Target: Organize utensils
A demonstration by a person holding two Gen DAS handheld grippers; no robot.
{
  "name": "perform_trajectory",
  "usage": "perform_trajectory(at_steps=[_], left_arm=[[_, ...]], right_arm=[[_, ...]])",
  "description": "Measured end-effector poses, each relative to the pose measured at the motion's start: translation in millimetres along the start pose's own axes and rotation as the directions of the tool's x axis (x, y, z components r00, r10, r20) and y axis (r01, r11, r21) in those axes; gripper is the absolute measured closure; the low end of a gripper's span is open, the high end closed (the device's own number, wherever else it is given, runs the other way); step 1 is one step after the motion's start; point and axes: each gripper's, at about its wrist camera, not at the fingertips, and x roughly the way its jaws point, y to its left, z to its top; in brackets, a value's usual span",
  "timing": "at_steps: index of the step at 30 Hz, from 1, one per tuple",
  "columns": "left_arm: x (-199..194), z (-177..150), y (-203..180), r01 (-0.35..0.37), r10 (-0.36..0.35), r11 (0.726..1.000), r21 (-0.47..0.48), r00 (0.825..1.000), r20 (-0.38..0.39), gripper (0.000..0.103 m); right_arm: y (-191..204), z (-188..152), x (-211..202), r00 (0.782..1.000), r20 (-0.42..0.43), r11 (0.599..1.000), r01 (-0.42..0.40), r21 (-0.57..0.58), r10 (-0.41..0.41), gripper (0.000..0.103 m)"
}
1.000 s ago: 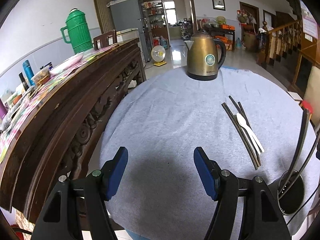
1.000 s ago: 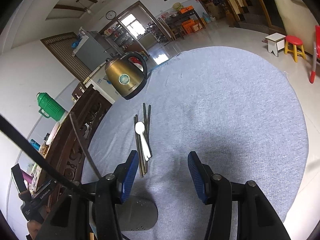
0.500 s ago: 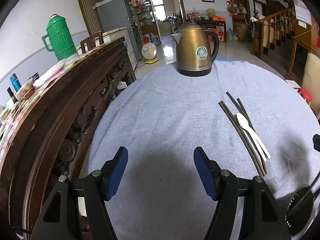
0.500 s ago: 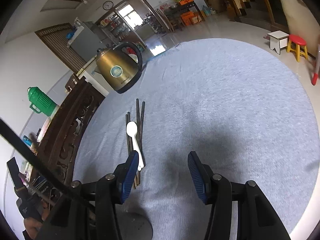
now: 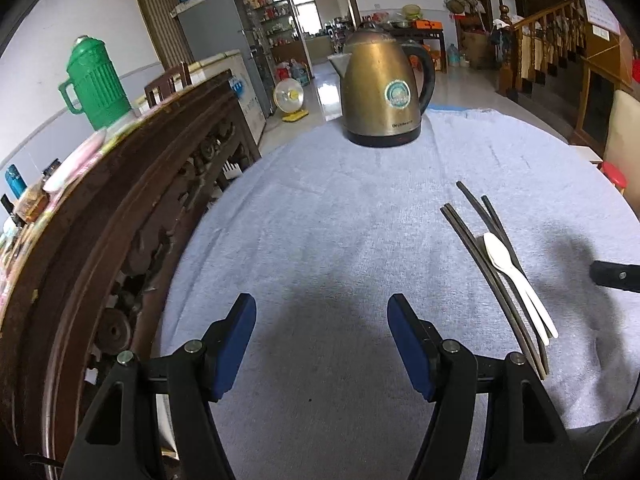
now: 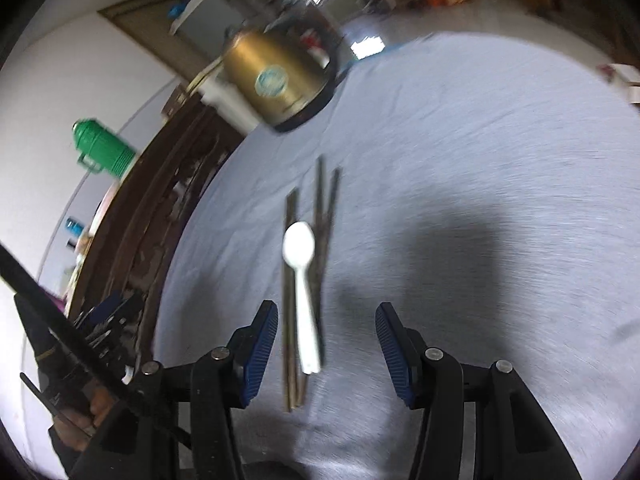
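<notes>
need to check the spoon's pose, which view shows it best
The left wrist view: the spoon is sharp there, lying on the chopsticks at the right. The right wrist view has it centred, ahead of the open right gripper, but blurred.

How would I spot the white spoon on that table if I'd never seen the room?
Find the round table under a grey cloth, with a brass-coloured kettle at its far side. Nearer than the kettle lies a bundle of dark chopsticks. The white spoon rests on top of them, the only pale piece there.
</notes>
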Motion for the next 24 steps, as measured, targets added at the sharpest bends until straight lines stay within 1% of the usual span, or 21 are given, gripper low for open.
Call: perform_trajectory(at_steps=[2,3,5,6,8,10,11,12,13,14,15,18,20,22,24], left_arm=[[9.2,1.3,0.9,0.035,-0.035,0.999,-0.011,0.999,-0.026,0.034],[13.6,1.9,1.2,0.051,-0.052,0.999,-0.017,0.998,-0.039,0.034],[24.0,3.5,1.0,0.068,-0.070,0.997,-0.025,0.995,-0.065,0.034],[28.7,4.2,0.5,0.075,-0.077,0.997,-0.027,0.994,-0.078,0.034],[34.6,4.2,-1.1,0.088,-0.090,0.996,-0.031,0.991,-0.095,0.034],[38.9,4.0,-3.3,0.105,-0.108,0.994,-0.033,0.988,-0.109,0.034],[40.6,4.6,-5.1,0.112,-0.115,0.993,-0.032,0.987,-0.114,0.034],[42.2,5.3,-7.7,0.118,-0.120,0.993,-0.030,0.985,-0.120,0.034],[43.2,5.4,-10.3,0.121,-0.124,0.992,-0.026,0.985,-0.124,0.034],[44.3,6.2,-12.3,0.124,-0.126,0.992,-0.022,0.984,-0.127,0.034],[45.8,7.1,-14.8,0.129,-0.130,0.992,-0.017,0.983,-0.130,0.034],[50.3,8.0,-23.9,0.150,-0.149,0.989,-0.004,0.979,-0.141,0.034],[55.1,9.5,-31.9,0.166,-0.163,0.986,0.005,0.974,-0.156,0.034],[58.8,10.7,-42.2,0.196,-0.191,0.981,0.012,0.967,-0.168,0.034],[62.7,12.8,-53.8,0.230,-0.223,0.973,0.019,0.959,-0.178,0.034]], right_arm=[[4.9,6.0,14.7,0.999,-0.041,1.000,-0.012,-0.029,0.010,0.049],[9.0,9.3,23.7,0.998,-0.064,0.999,-0.016,-0.050,0.013,0.047],[16.8,12.2,38.2,0.994,-0.106,0.996,-0.025,-0.084,0.016,0.043],[21.8,13.1,45.5,0.992,-0.126,0.994,-0.026,-0.107,0.012,0.038],[32.0,13.4,59.0,0.988,-0.154,0.988,-0.011,-0.156,-0.014,0.037],[39.4,11.9,73.8,0.983,-0.171,0.978,0.031,-0.208,-0.068,0.037],[41.1,11.5,78.3,0.980,-0.172,0.972,0.062,-0.225,-0.102,0.041],[42.1,11.1,82.0,0.976,-0.163,0.964,0.101,-0.247,-0.144,0.058],[43.2,11.5,83.0,0.975,-0.146,0.956,0.124,-0.265,-0.166,0.077],[42.5,11.9,84.3,0.972,-0.150,0.952,0.132,-0.278,-0.179,0.083],[38.9,12.9,81.2,0.977,-0.143,0.959,0.119,-0.256,-0.160,0.092],[22.6,13.2,65.6,0.985,-0.082,0.971,0.132,-0.201,-0.151,0.092],[2.7,11.9,55.0,0.988,-0.065,0.984,0.128,-0.120,-0.137,0.092],[-15.7,8.0,43.6,0.996,-0.054,0.997,0.075,-0.027,-0.076,0.092],[-29.2,1.0,28.1,1.000,-0.018,0.999,0.026,0.047,-0.025,0.092]])
